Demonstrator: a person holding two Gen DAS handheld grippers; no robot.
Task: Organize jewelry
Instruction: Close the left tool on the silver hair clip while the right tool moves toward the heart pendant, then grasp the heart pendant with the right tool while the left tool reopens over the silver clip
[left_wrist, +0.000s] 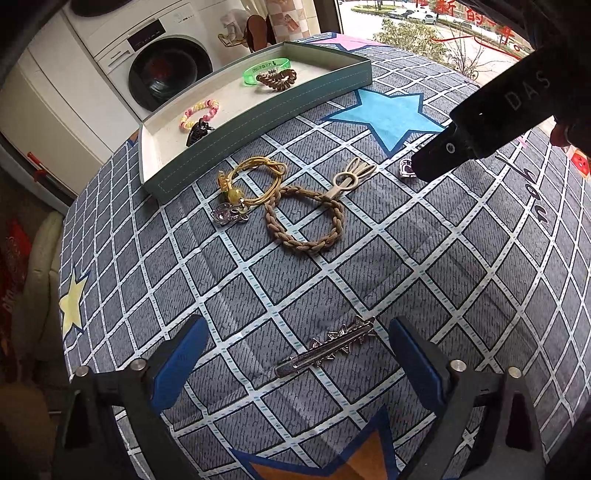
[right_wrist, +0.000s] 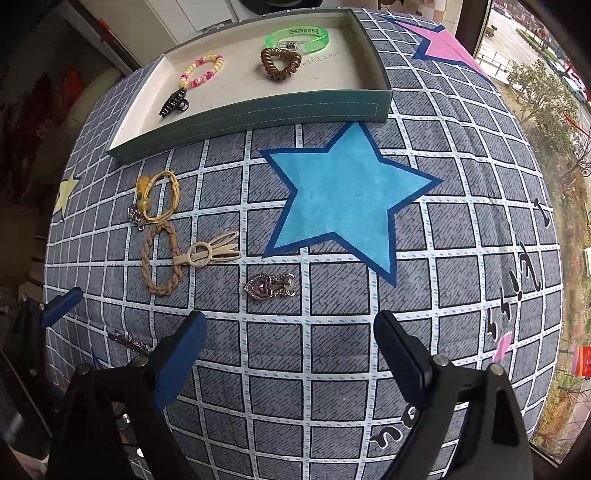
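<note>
Metal is what both are lined up on, and both sets of blue pads sit spread wide with nothing held or touched. Left hand-held gripper (left_wrist: 297, 347): the silver spiky hair clip (left_wrist: 327, 345) lies on the quilted surface (left_wrist: 424, 258) right between its fingers, turned at an angle to them. Looks light, stiff and thin, probably slippery on the flat bar, so I'd pinch across the long bar near the middle, not on the little star points, and press into the soft cloth a bit to get under it

Right hand-held gripper (right_wrist: 290, 349): the heart-shaped charm clip (right_wrist: 269, 286) sits just ahead of its fingertips, slightly left of centre. Small, hard, and the stones look easy to scratch, so grab it across its narrow width

Further out from the left one: a braided tan hair tie (left_wrist: 304, 218) and a gold cord bracelet (left_wrist: 255, 181), both soft and floppy, any section works. Beyond them the teal tray (left_wrist: 258, 122) already has a few pieces in it
</note>
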